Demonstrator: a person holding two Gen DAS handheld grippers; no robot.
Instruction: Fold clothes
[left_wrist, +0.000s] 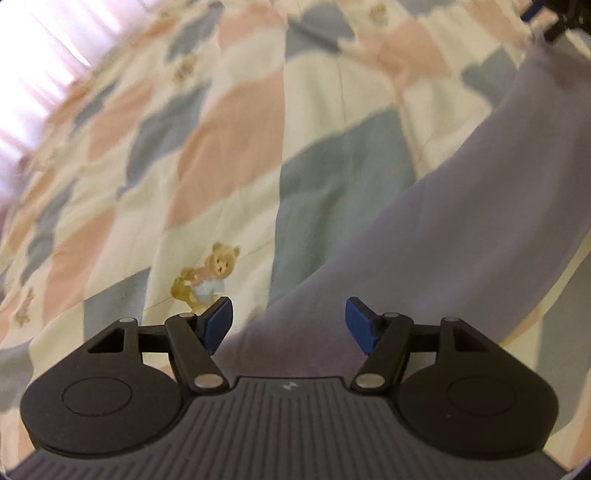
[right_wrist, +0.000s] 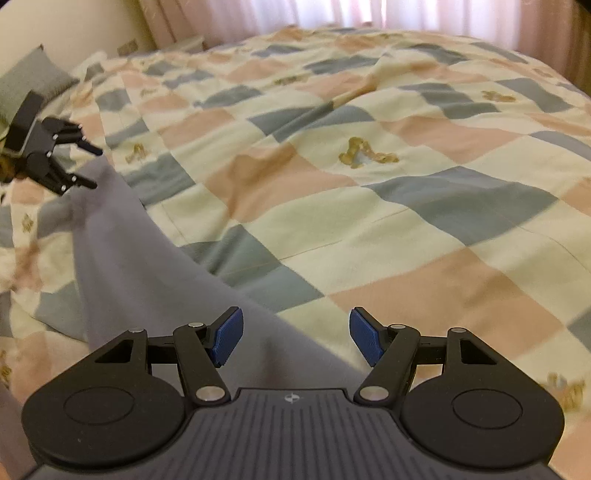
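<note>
A lavender-grey garment (left_wrist: 480, 221) lies in a long strip on the patchwork bedspread (left_wrist: 229, 155). My left gripper (left_wrist: 288, 321) is open and empty, its blue pads just above one end of the strip. My right gripper (right_wrist: 295, 339) is open and empty over the other end of the garment (right_wrist: 140, 258). In the right wrist view the left gripper (right_wrist: 92, 166) shows at the far left, open, at the garment's far end. In the left wrist view the right gripper shows dark at the top right corner (left_wrist: 565, 18).
The bed is covered by a checked quilt (right_wrist: 369, 184) in cream, pink and blue with teddy bear prints (left_wrist: 207, 277). A grey pillow (right_wrist: 29, 77) lies at the head end. Pink curtains (right_wrist: 332, 14) hang behind the bed.
</note>
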